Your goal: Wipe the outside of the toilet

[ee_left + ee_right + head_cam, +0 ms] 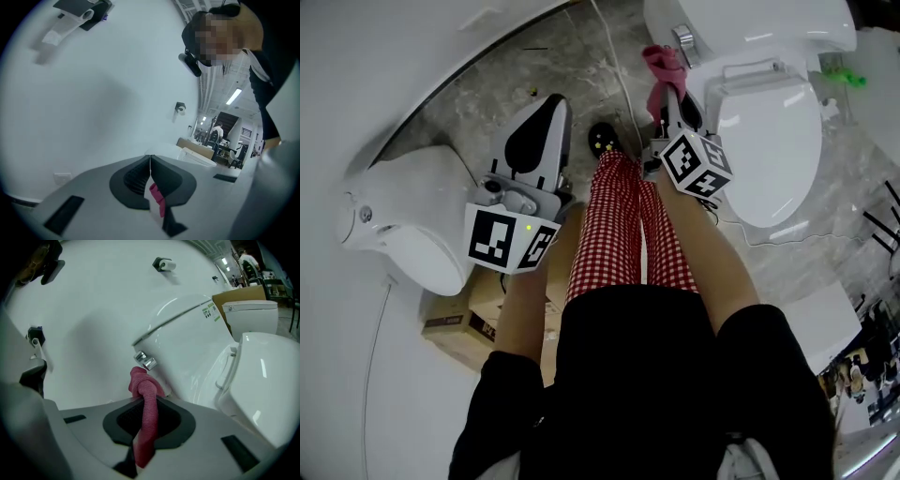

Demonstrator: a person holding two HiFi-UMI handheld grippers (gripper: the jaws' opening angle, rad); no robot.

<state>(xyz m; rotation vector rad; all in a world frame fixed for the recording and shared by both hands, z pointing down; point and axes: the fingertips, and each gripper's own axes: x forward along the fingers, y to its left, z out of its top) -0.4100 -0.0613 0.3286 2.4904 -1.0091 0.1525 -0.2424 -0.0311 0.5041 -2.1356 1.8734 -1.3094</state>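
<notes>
The right gripper [146,404] is clenched on the pink cloth [143,390], just beside the toilet [769,141] at upper right. The left gripper [150,158] is closed and empty. The bunched cloth may snag the flush lever [145,360].

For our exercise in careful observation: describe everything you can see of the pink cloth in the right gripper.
The pink cloth looks soft and finely woven, twisted into a rope with a bunched knot at its far end. The right gripper is shut on its middle; the knot sticks out ahead and a tail hangs behind the jaws. The knot sits close by the chrome flush lever on the toilet tank; whether it touches either is unclear.
</notes>
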